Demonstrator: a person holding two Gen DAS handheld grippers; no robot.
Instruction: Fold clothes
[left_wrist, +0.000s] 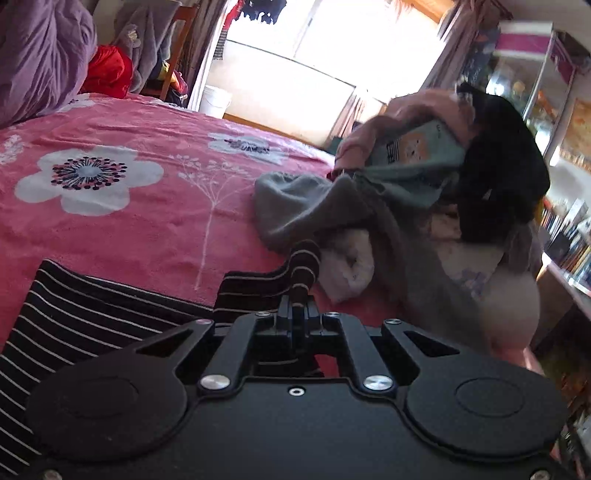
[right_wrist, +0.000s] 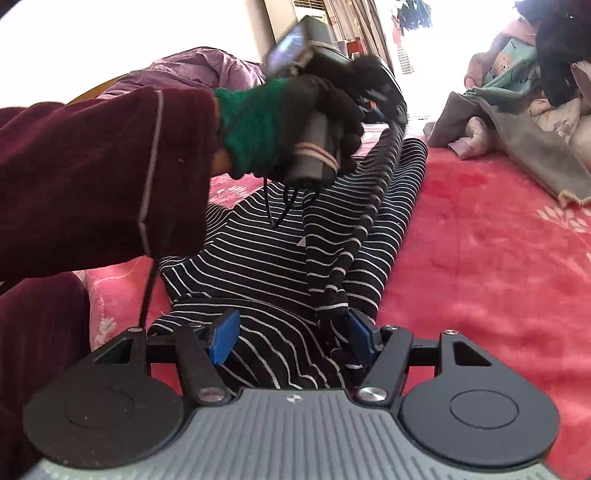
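On the pink floral bed (left_wrist: 129, 229), 2 tools work a black-and-white striped garment (right_wrist: 266, 258).

Left tool (left_wrist: 301, 280): jaws narrow, pinching a bunched strip of the striped cloth and lifting it off the bed; the grip appears slack, though blur hinders judgement. Right tool (right_wrist: 288, 332): blue pads (right_wrist: 223, 336) wide apart, straddling the garment's near end without pressing it. A gloved left hand (right_wrist: 314, 122) carries the left tool. Unfolded clothes (left_wrist: 424, 192) lie heaped beside the garment.
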